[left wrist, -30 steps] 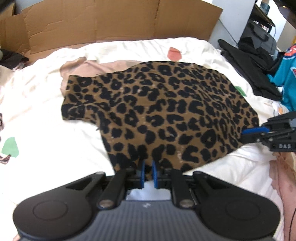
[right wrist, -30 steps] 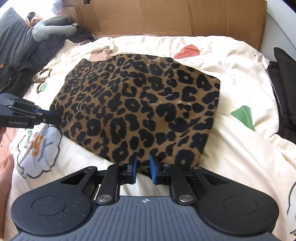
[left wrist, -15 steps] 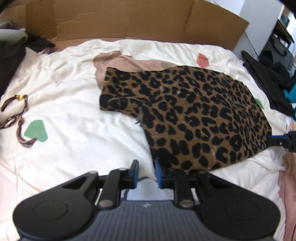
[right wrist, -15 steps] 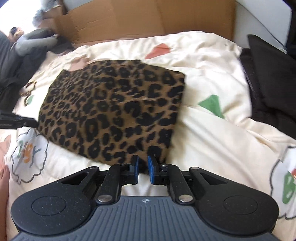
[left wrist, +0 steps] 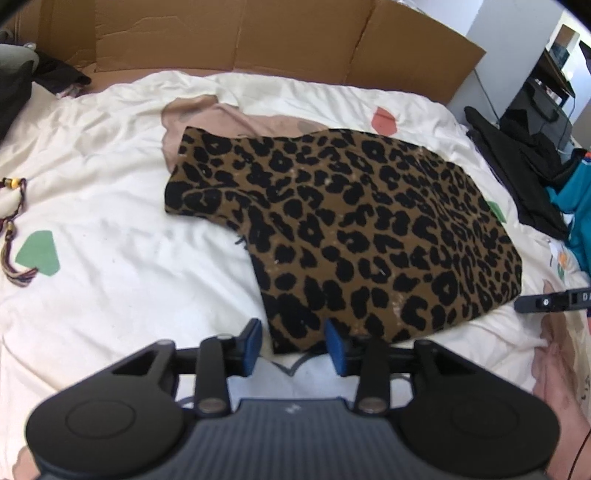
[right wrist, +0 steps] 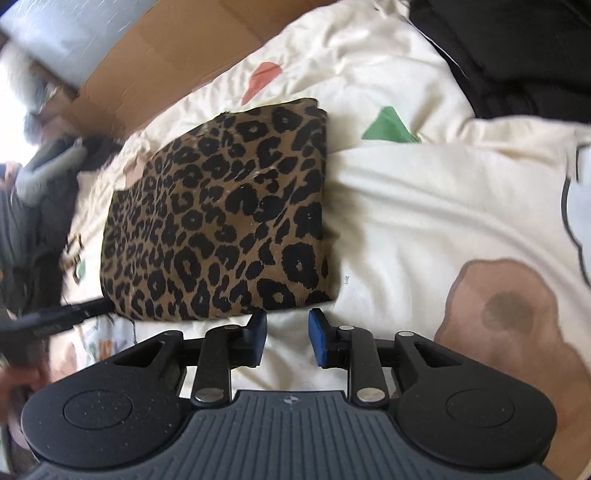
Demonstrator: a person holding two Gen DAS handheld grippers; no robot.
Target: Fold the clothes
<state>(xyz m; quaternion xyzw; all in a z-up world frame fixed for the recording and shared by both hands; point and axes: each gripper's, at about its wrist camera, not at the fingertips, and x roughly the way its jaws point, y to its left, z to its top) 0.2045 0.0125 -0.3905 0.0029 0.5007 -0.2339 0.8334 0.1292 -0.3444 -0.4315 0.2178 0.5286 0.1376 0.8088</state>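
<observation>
- Leopard-print garment lies flat on the bed.
- Left claw just opening, released, garment's near corner between its pads.
- Right claw just opening, released, empty.

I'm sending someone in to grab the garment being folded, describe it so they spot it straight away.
Look at the cream bedsheet in front of the cardboard sheets. In the middle of it lies the leopard-print top, flat, over a pale pink garment. It is the only brown cloth with black spots; the clothes piled at the sides are black, grey or teal.
</observation>
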